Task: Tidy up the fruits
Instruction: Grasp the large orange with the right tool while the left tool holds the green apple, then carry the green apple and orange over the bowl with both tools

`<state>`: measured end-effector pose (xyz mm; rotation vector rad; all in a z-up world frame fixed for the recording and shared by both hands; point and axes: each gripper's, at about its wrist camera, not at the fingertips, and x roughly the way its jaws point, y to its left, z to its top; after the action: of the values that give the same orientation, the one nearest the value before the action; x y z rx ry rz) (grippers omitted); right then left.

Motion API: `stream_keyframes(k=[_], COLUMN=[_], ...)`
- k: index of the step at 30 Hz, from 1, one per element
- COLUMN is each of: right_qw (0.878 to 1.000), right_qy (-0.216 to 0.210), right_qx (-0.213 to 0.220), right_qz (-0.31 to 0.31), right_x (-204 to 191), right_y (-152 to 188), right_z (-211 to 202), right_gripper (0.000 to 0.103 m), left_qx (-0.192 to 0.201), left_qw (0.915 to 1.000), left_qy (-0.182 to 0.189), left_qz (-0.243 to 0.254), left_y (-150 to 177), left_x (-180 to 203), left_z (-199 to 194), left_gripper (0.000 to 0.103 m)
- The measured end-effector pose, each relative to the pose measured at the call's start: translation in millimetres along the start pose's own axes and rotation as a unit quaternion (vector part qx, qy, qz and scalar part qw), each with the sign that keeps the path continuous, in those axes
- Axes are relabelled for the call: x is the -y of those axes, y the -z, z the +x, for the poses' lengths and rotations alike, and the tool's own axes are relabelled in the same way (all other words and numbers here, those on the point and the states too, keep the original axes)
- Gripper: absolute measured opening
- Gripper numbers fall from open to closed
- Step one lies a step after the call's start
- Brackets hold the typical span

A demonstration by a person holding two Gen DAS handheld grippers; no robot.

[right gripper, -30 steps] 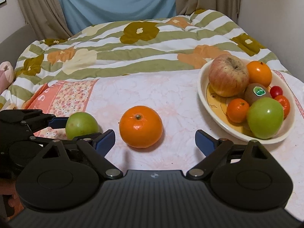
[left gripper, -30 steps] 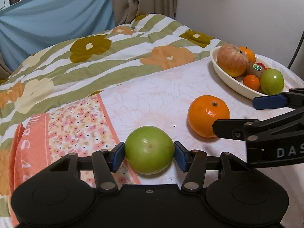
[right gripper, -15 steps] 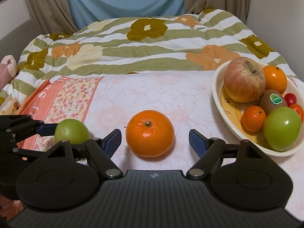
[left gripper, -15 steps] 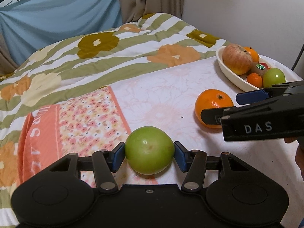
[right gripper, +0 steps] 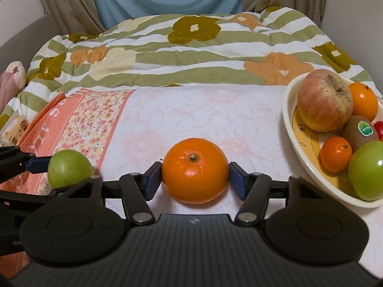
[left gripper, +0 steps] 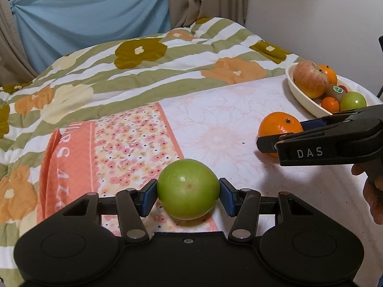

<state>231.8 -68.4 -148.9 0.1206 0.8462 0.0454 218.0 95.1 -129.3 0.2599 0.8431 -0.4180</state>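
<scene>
My left gripper [left gripper: 188,195] is shut on a green apple [left gripper: 188,189], held just over the floral cloth; the apple also shows in the right wrist view [right gripper: 69,168]. My right gripper [right gripper: 195,183] has its blue pads against both sides of a large orange [right gripper: 195,169] that rests on the white cloth. The orange also shows in the left wrist view [left gripper: 280,126], with the right gripper [left gripper: 287,134] around it. A white fruit bowl [right gripper: 290,129] at the right holds a red apple [right gripper: 325,100], oranges, a kiwi and a green apple [right gripper: 366,169].
A striped flowered quilt [right gripper: 191,47] covers the bed behind. An orange flower-print cloth [left gripper: 134,148] lies at the left. The bowl also shows far right in the left wrist view [left gripper: 299,93]. A wall rises behind the bowl.
My right gripper has moved forward and closed its fingers onto the large orange. My left gripper keeps its hold on the green apple and has drawn back to the left.
</scene>
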Motion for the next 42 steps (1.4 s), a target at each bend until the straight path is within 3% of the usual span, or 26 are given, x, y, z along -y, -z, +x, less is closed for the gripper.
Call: stream_keyframes(k=[10, 19, 30, 42], right_qw=[1.000, 0.999, 0.998, 0.998], right_qy=[-0.022, -0.034, -0.021, -0.009], right_qx=[0.019, 0.033, 0.056, 0.057], right_qz=[-0.009, -0.001, 0.001, -0.003], right_x=[10, 50, 138, 241], right_y=[-2, -8, -25, -38], right_z=[-34, -87, -133, -134], right_gripper=[0.074, 0.074, 0.074, 0.074], left_qx=[0.012, 0.025, 0.056, 0.061], left_qw=[0.9995, 0.9988, 0.9978, 0.9975], left_qy=[-0.016, -0.019, -0.006, 0.015], left_qz=[-0.024, -0.038, -0.037, -0.032], left_y=[-8, -28, -74, -119], left_x=[10, 41, 110, 194], left_z=[-26, -50, -58, -20], left_gripper=[0.059, 0.059, 0.059, 0.059])
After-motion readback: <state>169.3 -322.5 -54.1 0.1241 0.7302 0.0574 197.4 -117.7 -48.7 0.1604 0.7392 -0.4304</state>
